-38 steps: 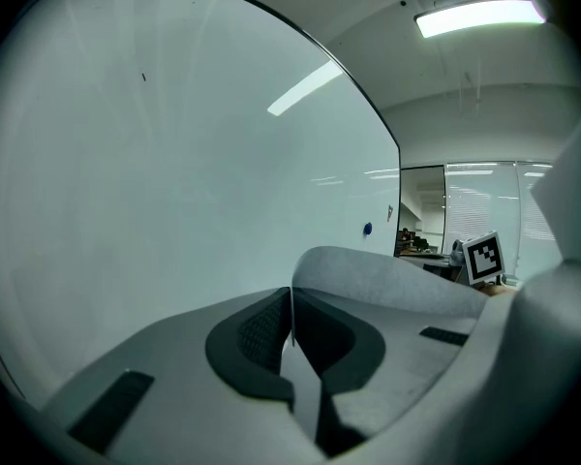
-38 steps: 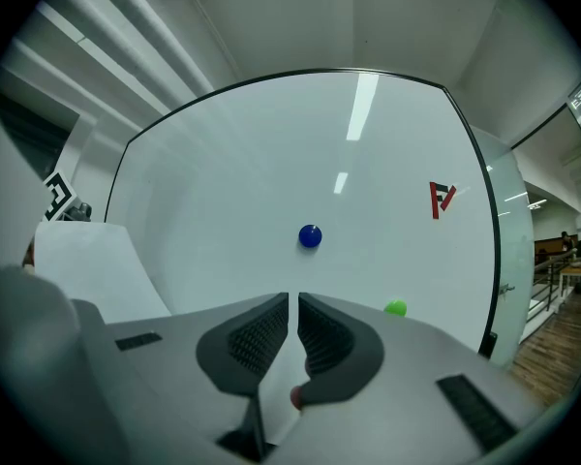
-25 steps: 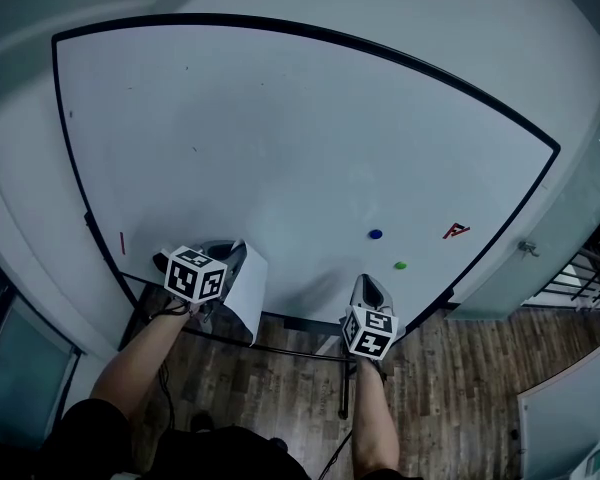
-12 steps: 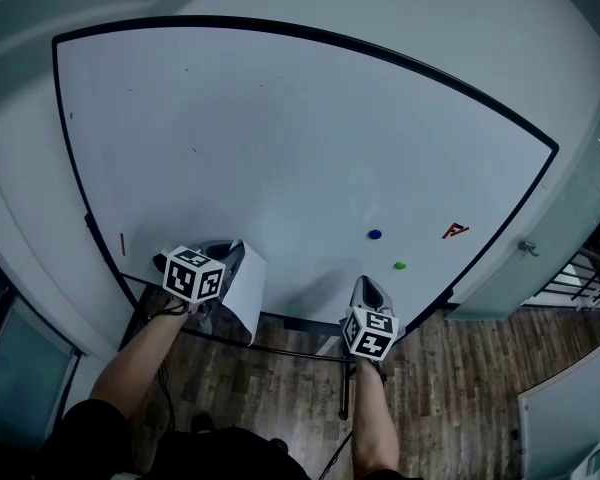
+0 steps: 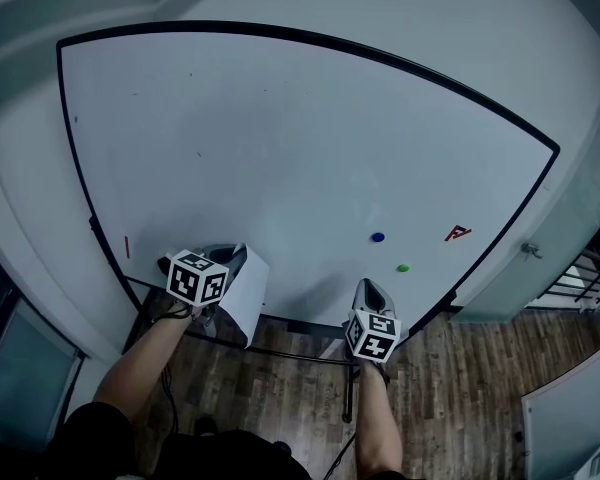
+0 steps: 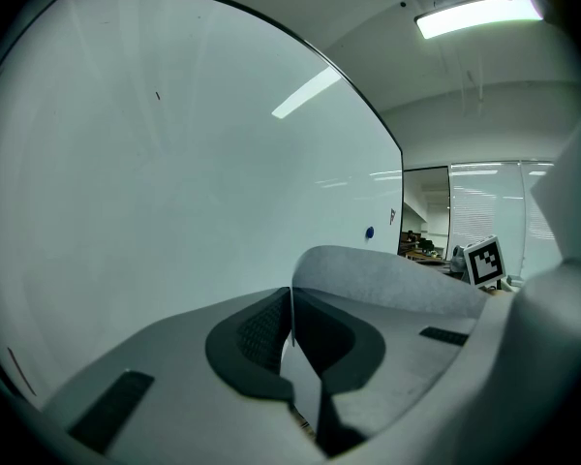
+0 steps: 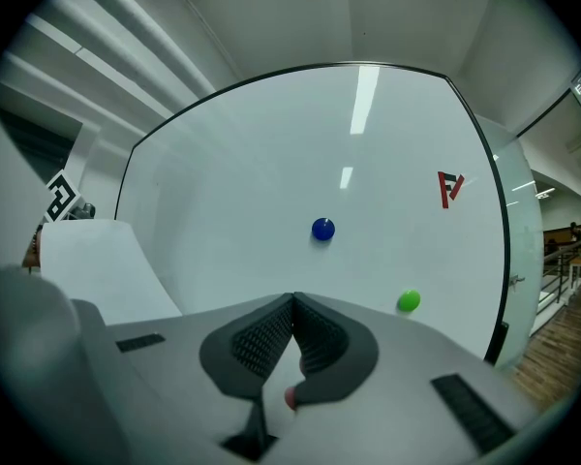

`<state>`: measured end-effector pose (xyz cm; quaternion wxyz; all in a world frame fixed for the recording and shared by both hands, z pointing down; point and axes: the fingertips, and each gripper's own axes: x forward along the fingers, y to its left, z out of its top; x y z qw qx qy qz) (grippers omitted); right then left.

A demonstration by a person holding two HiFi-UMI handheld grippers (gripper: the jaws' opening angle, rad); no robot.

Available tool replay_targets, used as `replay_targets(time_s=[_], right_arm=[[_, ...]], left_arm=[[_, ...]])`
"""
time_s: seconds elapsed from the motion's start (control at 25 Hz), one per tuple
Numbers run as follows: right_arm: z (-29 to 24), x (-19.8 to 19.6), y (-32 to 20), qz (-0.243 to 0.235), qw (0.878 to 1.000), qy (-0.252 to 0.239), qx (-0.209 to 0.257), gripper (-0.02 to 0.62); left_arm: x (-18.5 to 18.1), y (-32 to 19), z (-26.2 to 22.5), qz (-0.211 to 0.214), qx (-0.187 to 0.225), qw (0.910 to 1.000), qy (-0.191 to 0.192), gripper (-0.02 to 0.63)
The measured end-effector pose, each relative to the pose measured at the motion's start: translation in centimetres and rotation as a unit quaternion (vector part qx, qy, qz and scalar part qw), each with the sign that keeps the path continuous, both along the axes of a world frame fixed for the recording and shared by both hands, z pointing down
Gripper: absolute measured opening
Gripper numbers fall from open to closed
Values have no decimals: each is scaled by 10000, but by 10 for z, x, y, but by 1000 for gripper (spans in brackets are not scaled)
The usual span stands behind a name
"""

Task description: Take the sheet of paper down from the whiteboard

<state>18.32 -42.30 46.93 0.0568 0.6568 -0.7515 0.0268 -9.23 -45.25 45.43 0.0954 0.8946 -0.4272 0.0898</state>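
Observation:
The whiteboard [image 5: 280, 138] fills the wall ahead, with no sheet on it. The white sheet of paper [image 5: 246, 294] hangs off the board at its lower left edge, with my left gripper [image 5: 232, 256] shut on it. In the left gripper view the paper's edge sits pinched between the pads and the sheet [image 6: 387, 279] curls away to the right. My right gripper [image 5: 368, 288] is shut on nothing, just in front of the board's lower edge. From the right gripper [image 7: 292, 308] view the sheet [image 7: 97, 260] shows at the left.
A blue magnet [image 5: 378, 237], a green magnet [image 5: 403, 267] and a red mark [image 5: 457, 233] sit on the board's lower right. A short red stroke [image 5: 127, 246] is at its lower left. A dark tray rail [image 5: 300, 328] runs under the board, above wood floor [image 5: 460, 388].

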Motion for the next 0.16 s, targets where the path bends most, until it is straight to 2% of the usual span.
replay_targets(time_s=[0.16], right_arm=[[1, -3, 0, -45, 10000, -22, -18, 25]], left_arm=[[-2, 1, 0, -24, -7, 10000, -12, 21]])
